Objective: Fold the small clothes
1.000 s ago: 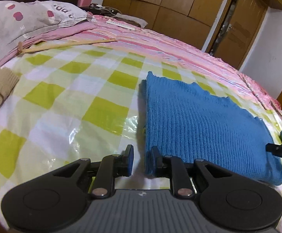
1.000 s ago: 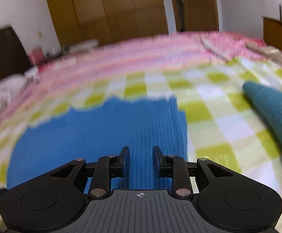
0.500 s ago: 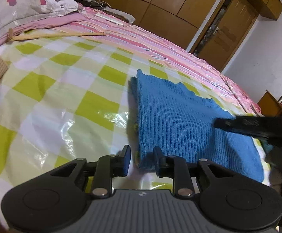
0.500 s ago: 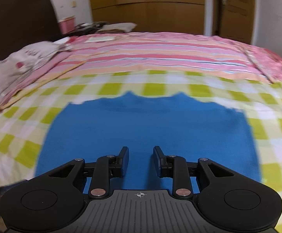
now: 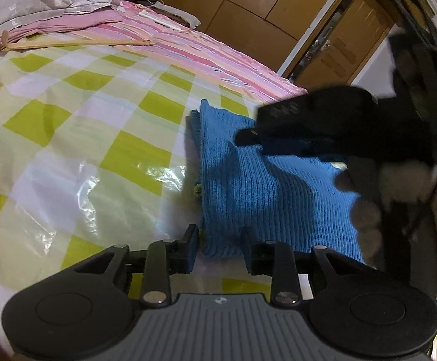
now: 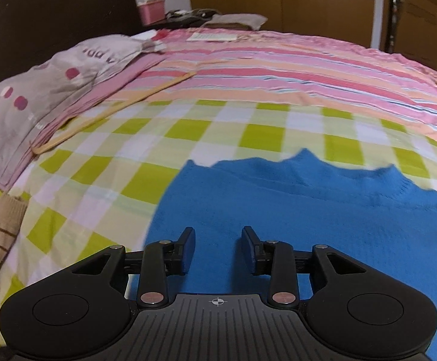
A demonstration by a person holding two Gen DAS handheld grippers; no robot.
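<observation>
Lying folded on the checked bedspread [image 6: 122,180], the blue knit sweater [image 6: 308,210] has both grippers over it. Left gripper [image 5: 220,248] is opening, straddling the sweater's near corner without pinching. Right gripper [image 6: 218,248] is opening too, nothing gripped.

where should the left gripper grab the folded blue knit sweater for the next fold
Probably the near left corner of the folded blue knit sweater, coming in low from the near side: its layered edge sits between the opening jaws of the left gripper, unpinched.

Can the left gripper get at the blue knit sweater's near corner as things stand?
Probably yes: the left gripper has its jaws opening around the blue knit sweater corner, with nothing between; the right gripper hovers farther back.
</observation>
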